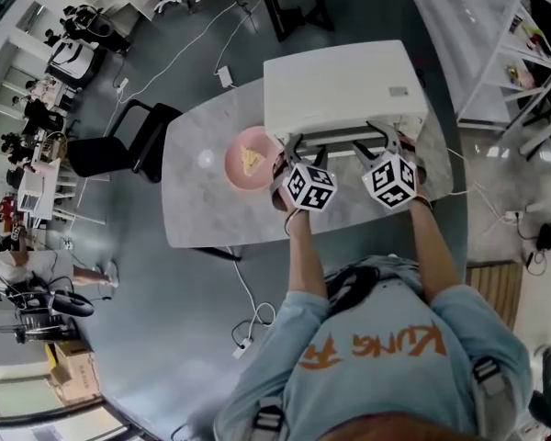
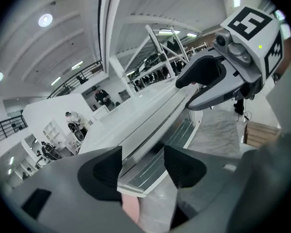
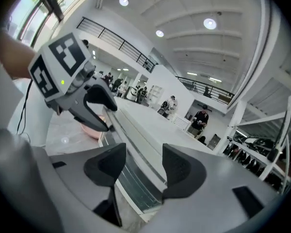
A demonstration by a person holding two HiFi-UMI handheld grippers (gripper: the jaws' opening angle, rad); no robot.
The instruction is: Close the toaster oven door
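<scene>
Your left gripper (image 2: 143, 163) and right gripper (image 3: 144, 163) both have their jaws spread, pinching nothing. The toaster oven door (image 2: 157, 160) shows between each pair. You hold the grippers side by side, tilted down at the front of the toaster oven (image 1: 340, 88), which stands on the table (image 1: 195, 217).

White box-shaped toaster oven (image 1: 335, 85) sits toward the far right of the grey marble-look tabletop (image 1: 202, 219), round pink plate (image 1: 234, 175) just left of it carrying a yellow food piece (image 1: 250, 160), black chair (image 1: 119, 145) off the table's left edge.
</scene>
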